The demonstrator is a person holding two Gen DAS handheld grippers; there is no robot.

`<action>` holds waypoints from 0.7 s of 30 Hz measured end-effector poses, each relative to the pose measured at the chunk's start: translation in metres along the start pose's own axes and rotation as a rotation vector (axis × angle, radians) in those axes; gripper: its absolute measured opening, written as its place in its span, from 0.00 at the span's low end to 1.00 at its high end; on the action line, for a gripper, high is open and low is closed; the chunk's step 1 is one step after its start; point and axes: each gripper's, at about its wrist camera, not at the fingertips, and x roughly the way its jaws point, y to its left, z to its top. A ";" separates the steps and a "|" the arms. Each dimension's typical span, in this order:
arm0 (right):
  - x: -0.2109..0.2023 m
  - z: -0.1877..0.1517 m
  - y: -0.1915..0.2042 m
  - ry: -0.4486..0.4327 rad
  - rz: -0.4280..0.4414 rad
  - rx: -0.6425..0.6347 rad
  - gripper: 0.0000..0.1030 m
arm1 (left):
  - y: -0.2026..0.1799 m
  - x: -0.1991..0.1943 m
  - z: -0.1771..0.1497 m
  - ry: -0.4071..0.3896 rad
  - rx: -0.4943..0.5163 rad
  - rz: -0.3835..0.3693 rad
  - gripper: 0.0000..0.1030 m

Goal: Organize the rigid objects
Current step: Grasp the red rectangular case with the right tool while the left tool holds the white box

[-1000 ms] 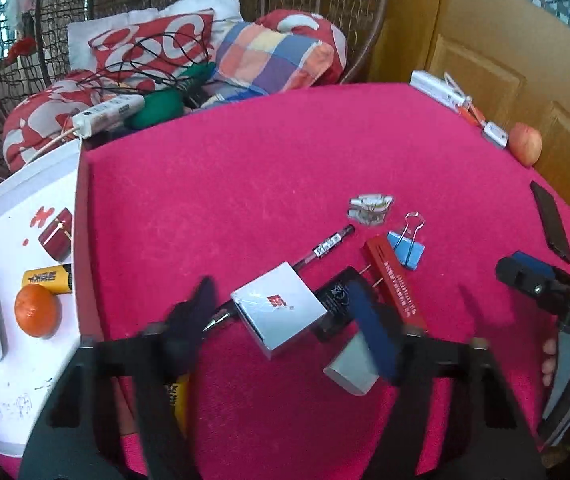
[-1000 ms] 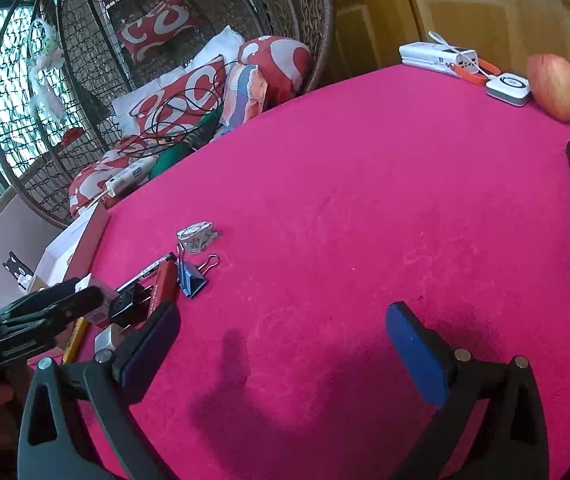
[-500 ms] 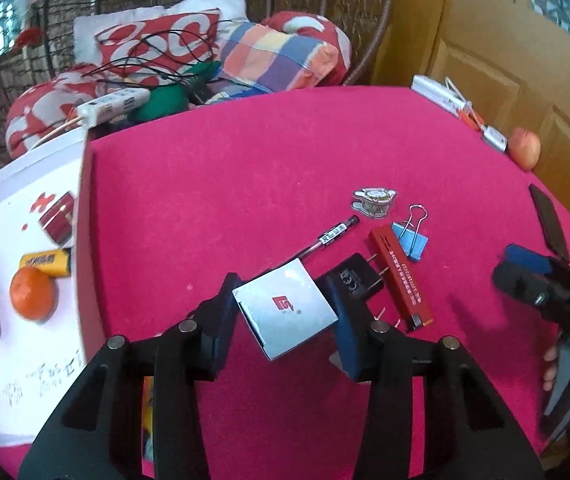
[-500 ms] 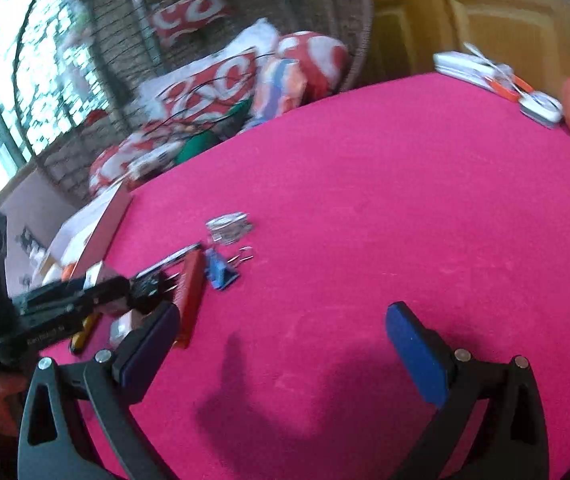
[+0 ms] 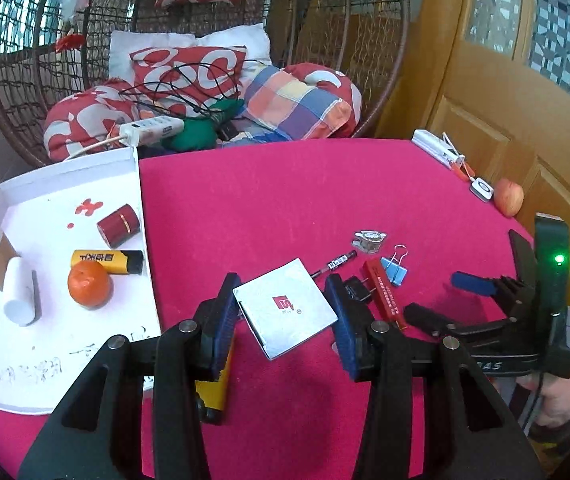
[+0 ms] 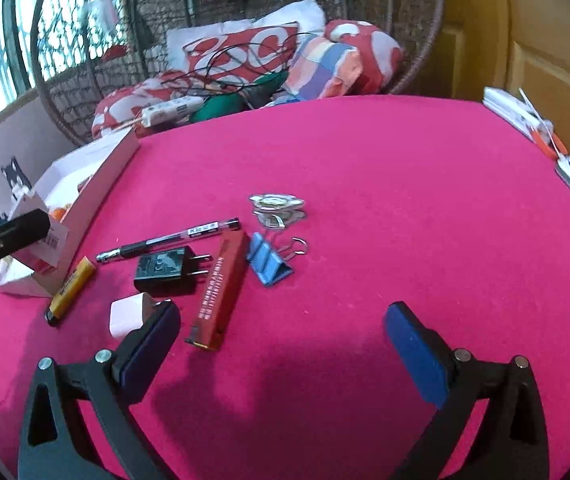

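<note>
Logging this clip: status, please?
Left gripper shut on the small white box, lifted off the red cloth. Right gripper open, empty. White tray to the left, path unobstructed.

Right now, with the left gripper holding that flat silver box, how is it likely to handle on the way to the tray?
The flat silver box looks rigid, so it probably won't flex. The left gripper clamps two opposite edges and the box sits tilted, so it might pivot between the pads. Its smooth, shiny faces look slippery.
</note>
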 end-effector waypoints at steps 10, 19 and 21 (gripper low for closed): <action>0.020 0.006 0.028 0.059 0.001 -0.099 0.48 | 0.003 -0.007 -0.001 -0.017 -0.020 -0.016 0.42; 0.022 0.006 0.036 0.059 0.004 -0.182 0.15 | 0.004 -0.014 -0.001 -0.037 -0.021 -0.015 0.42; 0.018 0.003 0.028 0.059 0.032 -0.149 0.15 | 0.006 -0.017 -0.001 -0.046 -0.023 -0.008 0.42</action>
